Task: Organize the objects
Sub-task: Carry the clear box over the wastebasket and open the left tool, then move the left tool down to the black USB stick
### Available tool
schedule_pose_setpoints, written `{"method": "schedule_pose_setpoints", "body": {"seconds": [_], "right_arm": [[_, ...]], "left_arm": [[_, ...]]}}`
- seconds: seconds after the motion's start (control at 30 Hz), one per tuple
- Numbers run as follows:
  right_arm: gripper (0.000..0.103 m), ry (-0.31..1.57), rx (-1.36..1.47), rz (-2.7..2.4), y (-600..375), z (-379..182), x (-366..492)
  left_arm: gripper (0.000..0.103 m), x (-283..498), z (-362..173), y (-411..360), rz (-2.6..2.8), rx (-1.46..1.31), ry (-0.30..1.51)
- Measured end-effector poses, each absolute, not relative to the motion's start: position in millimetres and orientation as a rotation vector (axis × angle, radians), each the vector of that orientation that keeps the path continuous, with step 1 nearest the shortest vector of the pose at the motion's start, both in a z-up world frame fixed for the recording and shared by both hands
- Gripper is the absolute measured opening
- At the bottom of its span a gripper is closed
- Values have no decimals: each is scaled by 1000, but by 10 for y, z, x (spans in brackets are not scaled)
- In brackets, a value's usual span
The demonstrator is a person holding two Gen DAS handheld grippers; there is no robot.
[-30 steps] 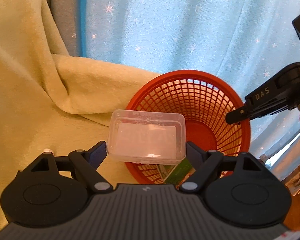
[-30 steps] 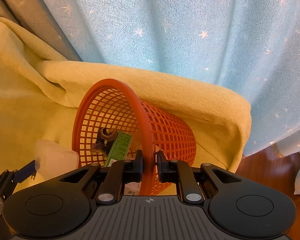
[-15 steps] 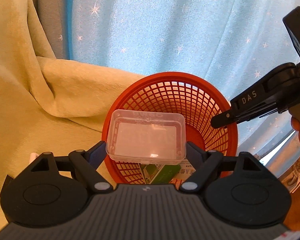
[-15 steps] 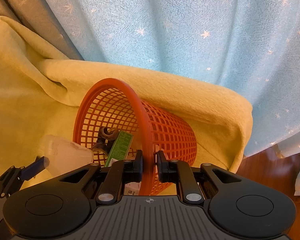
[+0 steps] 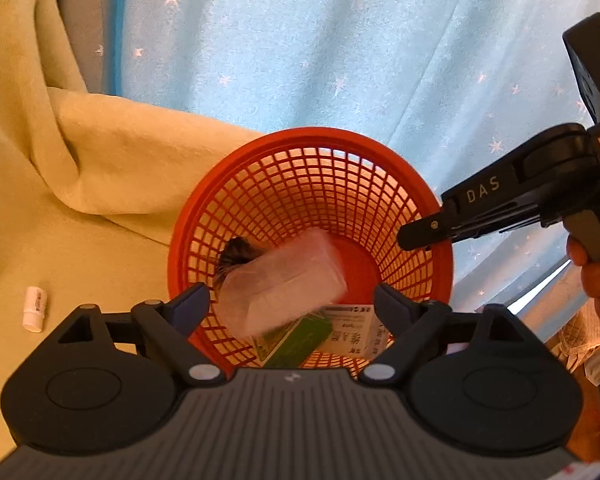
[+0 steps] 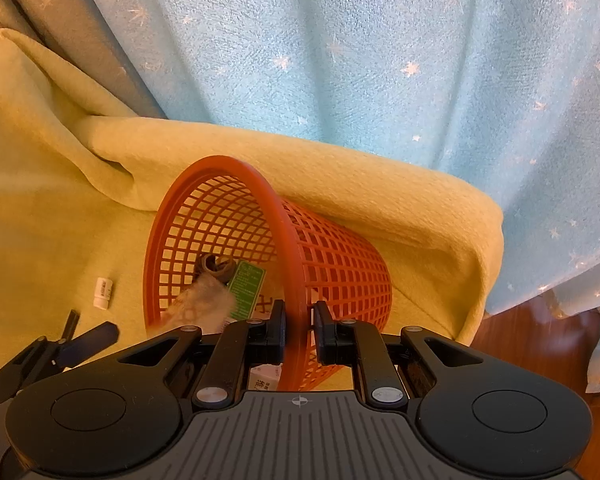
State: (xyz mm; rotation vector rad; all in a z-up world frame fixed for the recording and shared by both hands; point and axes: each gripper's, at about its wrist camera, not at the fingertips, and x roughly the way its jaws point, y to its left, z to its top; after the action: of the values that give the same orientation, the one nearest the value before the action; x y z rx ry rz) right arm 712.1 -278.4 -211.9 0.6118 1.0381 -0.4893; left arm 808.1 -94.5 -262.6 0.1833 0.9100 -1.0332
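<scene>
Clear plastic box, blurred, was seen loose inside tilted red basket, between spread fingers of left gripper, w/ nothing held. Green carton lay beneath it. Basket rim was clamped by right gripper, jaws nearly closed.

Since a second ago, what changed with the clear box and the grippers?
The left gripper has opened and let go of the clear plastic box, which now shows blurred and tilted, tumbling into the red basket. The right gripper stays clamped on the basket rim, holding it tipped toward the left gripper. The green carton and the dark item inside, and the small white tube on the yellow blanket, stayed put.
</scene>
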Motion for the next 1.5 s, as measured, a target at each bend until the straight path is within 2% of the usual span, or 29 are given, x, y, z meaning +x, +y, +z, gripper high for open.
{"method": "schedule_pose_setpoints", "body": {"seconds": [0.43,0.73,0.8,0.93,1.27,1.37,1.43,1.5], "right_arm": [[10,1044,620,-505,-2825,-2151,7067],[10,1041,625,-509,-2829,-2159,7019],[10,1041,625,-510,-2824,-2161,7020],[10,1039,623,-509,-2815,-2162,7027],[10,1036,617,-509,-2810,-2161,7031],[10,1038,612,-507,-2807,-2162,7046],[10,1041,608,-505,-2803,-2164,7051],[10,1042,608,-508,-2802,-2165,7051]], "left_arm": [[84,8346,-2822,-236,-756,263,933],[63,8822,-3391,357,-471,428,963],[53,8945,-3516,424,-433,463,959],[50,9129,-3730,548,-373,508,941],[29,9436,-4111,625,-330,547,989],[26,9459,-4121,637,-331,520,990],[19,9472,-4114,656,-347,508,999],[16,9480,-4082,686,-348,488,1012]]}}
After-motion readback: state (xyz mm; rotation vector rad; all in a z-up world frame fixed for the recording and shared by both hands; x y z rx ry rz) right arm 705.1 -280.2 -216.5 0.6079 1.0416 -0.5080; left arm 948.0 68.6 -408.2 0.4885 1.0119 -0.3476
